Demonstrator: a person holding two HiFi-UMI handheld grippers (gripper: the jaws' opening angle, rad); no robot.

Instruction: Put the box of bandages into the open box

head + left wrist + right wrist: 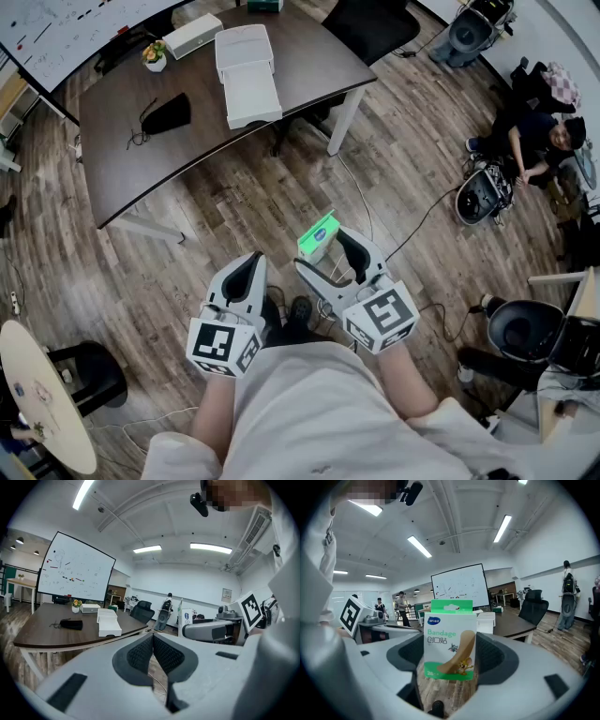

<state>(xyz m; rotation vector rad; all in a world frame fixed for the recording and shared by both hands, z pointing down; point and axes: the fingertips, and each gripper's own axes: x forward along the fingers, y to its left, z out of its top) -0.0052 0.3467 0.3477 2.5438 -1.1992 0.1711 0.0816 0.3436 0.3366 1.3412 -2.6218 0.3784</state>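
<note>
**Inspector:** Firstly, the containers?

**Assistant:** One open box (251,92) lies on the table (112,150), well ahead of both grippers, with its lid folded back. Its inside shows plain white.

**Inspector:** The tongs?

**Assistant:** The right gripper (324,251) is spread wide and clamped on the box of bandages (449,639) by its side edges, above the floor. The left gripper (249,267), just beside it, is clenched with its pads meeting and nothing between them.

**Inspector:** The item's appearance?

**Assistant:** It stands upright between the pads. The front is white with a green hang tab on top, the word "Bandage", and a pictured plaster with cartoon figures.
</note>
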